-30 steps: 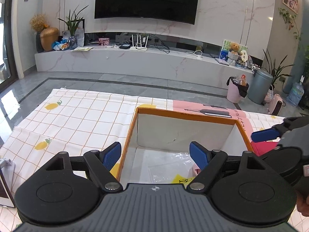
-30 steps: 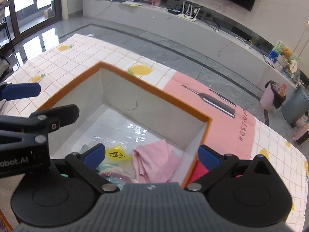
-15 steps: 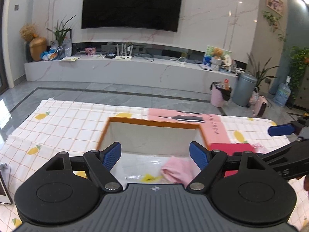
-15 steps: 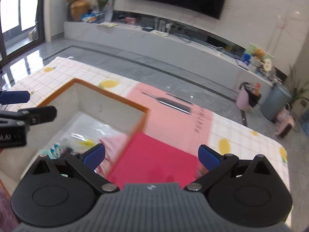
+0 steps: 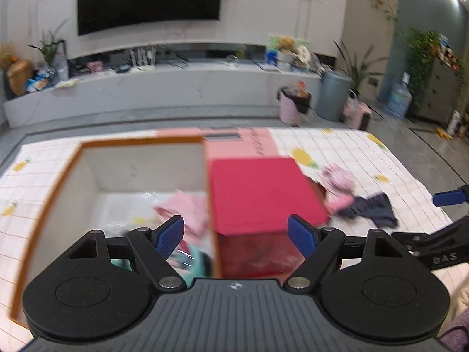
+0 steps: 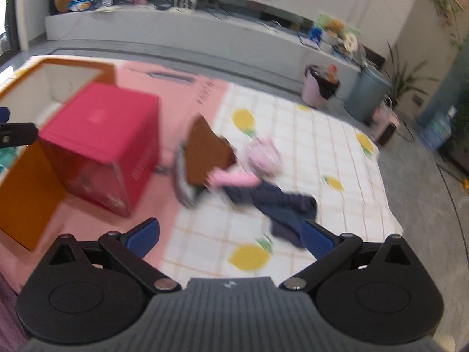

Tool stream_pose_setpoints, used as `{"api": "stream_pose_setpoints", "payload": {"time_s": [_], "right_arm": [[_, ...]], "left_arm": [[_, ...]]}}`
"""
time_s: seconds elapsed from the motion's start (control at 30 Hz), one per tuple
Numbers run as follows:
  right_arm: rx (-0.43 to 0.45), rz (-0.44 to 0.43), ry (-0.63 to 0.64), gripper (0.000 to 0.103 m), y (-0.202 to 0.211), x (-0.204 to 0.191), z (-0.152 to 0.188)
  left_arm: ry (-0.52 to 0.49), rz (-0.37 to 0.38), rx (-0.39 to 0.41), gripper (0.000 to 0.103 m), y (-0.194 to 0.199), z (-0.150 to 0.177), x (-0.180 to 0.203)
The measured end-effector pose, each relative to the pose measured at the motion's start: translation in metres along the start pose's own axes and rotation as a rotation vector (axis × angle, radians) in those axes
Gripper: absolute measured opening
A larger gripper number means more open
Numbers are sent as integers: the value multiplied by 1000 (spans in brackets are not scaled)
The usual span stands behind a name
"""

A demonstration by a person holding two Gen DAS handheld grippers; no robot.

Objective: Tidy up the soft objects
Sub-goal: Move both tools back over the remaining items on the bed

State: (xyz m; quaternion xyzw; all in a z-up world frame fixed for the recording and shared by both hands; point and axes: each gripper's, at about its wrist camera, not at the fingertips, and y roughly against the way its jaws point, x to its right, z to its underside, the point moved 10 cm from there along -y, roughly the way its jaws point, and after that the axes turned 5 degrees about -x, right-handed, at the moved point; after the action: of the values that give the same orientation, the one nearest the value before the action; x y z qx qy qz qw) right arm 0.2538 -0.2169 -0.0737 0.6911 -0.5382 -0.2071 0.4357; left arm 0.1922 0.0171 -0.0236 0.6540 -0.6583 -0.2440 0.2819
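Both tongs are spread wide with nothing between their ribbed blue pads. The left gripper point(image 5: 236, 233) hangs over the seam where two boxes meet. Under its left finger is the open orange-rimmed bin point(image 5: 63, 176), a square box with smooth pale walls and a glossy plastic liner on the floor. A crumpled pink cloth point(image 5: 187, 208) lies inside it, with something teal just below, too blurred to name. Under its right finger stands the red box point(image 5: 258, 187), a flat-topped, hard-edged cube touching the bin's wall.

The right gripper point(image 6: 230, 234) hovers above the checked mat point(image 6: 307, 152), a quilted cloth printed with yellow lemons. Just ahead of its right finger lies a limp dark navy garment point(image 6: 281, 202). Beyond that are a soft pink garment point(image 6: 231, 177) and a fuzzy pale pink bundle point(image 6: 263, 155), beside a brown flat piece point(image 6: 205, 149) tilted up. These soft things lie near the red box, outside the bin.
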Motion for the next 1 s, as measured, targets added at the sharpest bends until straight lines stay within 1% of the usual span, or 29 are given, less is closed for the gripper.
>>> {"api": "stream_pose_setpoints", "payload": {"time_s": [0.13, 0.23, 0.3, 0.43, 0.5, 0.6, 0.63, 0.7, 0.73, 0.83, 0.9, 1.0], "right_arm": [[-31, 18, -46, 100, -21, 23, 17], [-67, 30, -99, 100, -40, 35, 21], [-78, 14, -140, 100, -52, 44, 23], [-114, -55, -251, 100, -78, 59, 21], [-133, -65, -317, 100, -91, 69, 20], [-162, -66, -402, 100, -110, 85, 18], [-168, -71, -428, 100, -115, 90, 16], [-165, -90, -488, 100, -125, 102, 14], [-161, -102, -522, 100, -129, 107, 12], [-165, -137, -607, 100, -145, 118, 10], [-182, -142, -624, 100, -157, 120, 9], [-186, -130, -593, 100, -170, 117, 5]], "left_arm": [[-22, 44, -46, 94, -10, 13, 29], [-78, 83, -97, 94, -18, 24, 54], [-101, 107, -111, 94, -19, 30, 71], [-133, 140, -145, 94, -28, 32, 101], [-137, 151, -161, 94, -33, 32, 114], [-141, 158, -174, 94, -46, 23, 131], [-125, 168, -204, 94, -51, 21, 136], [-88, 227, -252, 94, -61, 17, 146], [-76, 248, -256, 94, -66, 12, 152], [-33, 233, -236, 94, -76, -4, 159], [-23, 242, -231, 94, -85, -14, 165], [2, 226, -226, 94, -101, -29, 170]]}}
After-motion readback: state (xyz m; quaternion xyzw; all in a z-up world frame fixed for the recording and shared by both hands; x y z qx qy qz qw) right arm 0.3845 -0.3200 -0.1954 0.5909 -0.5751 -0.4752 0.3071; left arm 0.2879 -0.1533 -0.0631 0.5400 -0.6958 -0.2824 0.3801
